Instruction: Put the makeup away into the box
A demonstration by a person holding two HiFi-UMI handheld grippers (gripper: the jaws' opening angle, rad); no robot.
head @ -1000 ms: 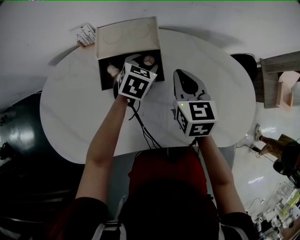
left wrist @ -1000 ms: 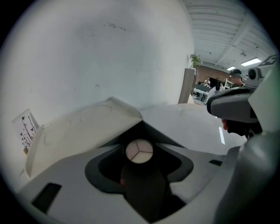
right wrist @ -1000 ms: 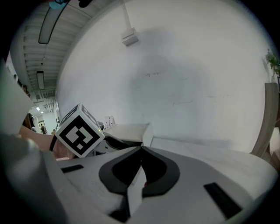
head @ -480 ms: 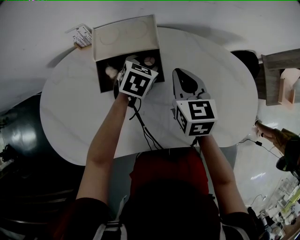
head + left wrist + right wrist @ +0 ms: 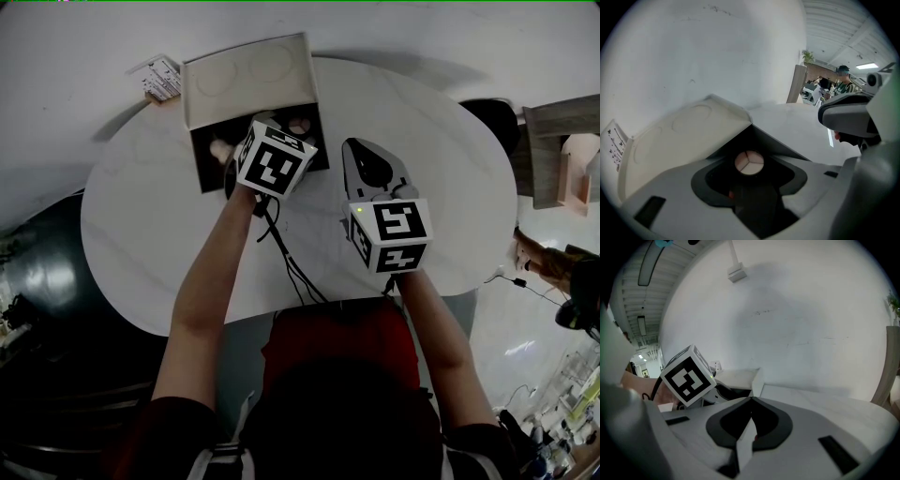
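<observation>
"Two pale discs show inside the box (image 5: 204,167). Which is the makeup, and where does it sit?" asks the reader.

"Both appear to be makeup," the annotator replies. "The box stands at the bench's (image 5: 422,159) far edge, left of its middle, with its lid (image 5: 248,73) thrown back. The round compact (image 5: 749,162), its face split into three wedges, lies in the box's dark tray. A second pale piece (image 5: 222,150) lies nearer the bench's left edge. The left gripper (image 5: 279,124) hangs over the tray with its fingers spread and released. The compact is seen past them, untouched. The right gripper (image 5: 751,401) hovers above the bench's middle, fingers closed together on nothing."

"How would the compact handle?"

"Judged by its look, it is small and light, with a stiff shell that is likely smooth enough to slip. Pressed powder cracks if knocked or squeezed hard. The best hold would be across the rim, on opposite sides, with a gentle close, keeping it flat. No other makeup shows on the visible bench, so the putting-away seems nearly finished."
</observation>
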